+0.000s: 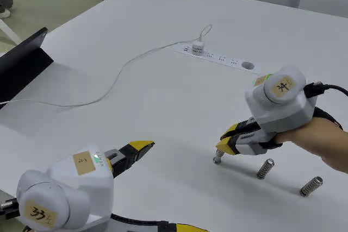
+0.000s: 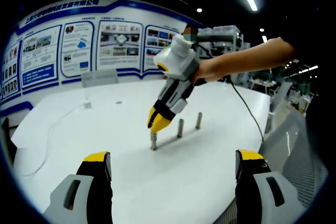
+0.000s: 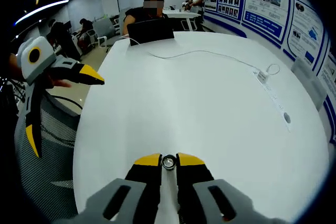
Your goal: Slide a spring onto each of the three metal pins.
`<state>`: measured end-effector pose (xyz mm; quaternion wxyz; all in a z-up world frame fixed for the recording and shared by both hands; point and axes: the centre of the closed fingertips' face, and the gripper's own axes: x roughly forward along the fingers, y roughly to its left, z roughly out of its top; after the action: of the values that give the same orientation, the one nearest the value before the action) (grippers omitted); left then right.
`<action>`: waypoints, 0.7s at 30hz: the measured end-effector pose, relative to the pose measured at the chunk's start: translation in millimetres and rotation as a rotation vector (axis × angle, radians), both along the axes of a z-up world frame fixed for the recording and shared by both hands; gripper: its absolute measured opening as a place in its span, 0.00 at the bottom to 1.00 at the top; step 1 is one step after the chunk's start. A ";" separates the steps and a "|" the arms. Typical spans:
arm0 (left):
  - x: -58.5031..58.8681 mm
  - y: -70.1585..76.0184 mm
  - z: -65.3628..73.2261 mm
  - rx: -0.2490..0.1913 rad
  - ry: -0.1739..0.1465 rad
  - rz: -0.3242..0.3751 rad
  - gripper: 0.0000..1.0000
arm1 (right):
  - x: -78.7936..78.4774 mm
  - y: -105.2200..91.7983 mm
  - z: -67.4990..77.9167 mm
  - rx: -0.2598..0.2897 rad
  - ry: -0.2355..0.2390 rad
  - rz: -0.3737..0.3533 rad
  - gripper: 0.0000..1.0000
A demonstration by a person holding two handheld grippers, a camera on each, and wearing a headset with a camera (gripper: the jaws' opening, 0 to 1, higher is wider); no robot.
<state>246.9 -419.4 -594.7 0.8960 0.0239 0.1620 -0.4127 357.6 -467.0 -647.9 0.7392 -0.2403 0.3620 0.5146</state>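
Three short metal pins stand in a row on the white table (image 1: 163, 96). The two right pins (image 1: 265, 168) (image 1: 311, 186) each carry a coiled spring. My right gripper (image 1: 224, 144) hangs tip-down over the left pin (image 1: 218, 156), shut on a spring (image 3: 168, 162) that shows end-on between its yellow fingertips. The left gripper view shows the right gripper (image 2: 159, 120) just above that pin (image 2: 154, 141). My left gripper (image 1: 166, 187) is at the near left, jaws wide open and holding nothing, well apart from the pins.
A white power strip (image 1: 217, 57) with a plugged charger (image 1: 198, 47) lies at the back, and its cable (image 1: 117, 77) trails left toward a black screen (image 1: 22, 63). Seated people (image 3: 152, 9) are beyond the table's far end. The table edge runs close behind the pins.
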 end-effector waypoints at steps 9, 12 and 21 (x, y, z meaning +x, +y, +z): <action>-0.4 0.4 -2.5 0.007 0.009 0.001 1.00 | -1.0 0.1 -10.9 -0.032 0.005 0.018 0.11; -0.5 0.6 -2.3 0.007 0.011 0.003 1.00 | -1.7 0.4 -14.2 -0.048 0.001 0.030 0.11; 1.1 2.5 -2.2 0.003 0.013 0.016 1.00 | -2.5 -0.4 -19.1 -0.062 0.007 0.033 0.11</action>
<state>248.0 -416.9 -596.9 0.8981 0.0211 0.1687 -0.4056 355.1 -467.4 -667.0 0.7215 -0.2676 0.3762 0.5161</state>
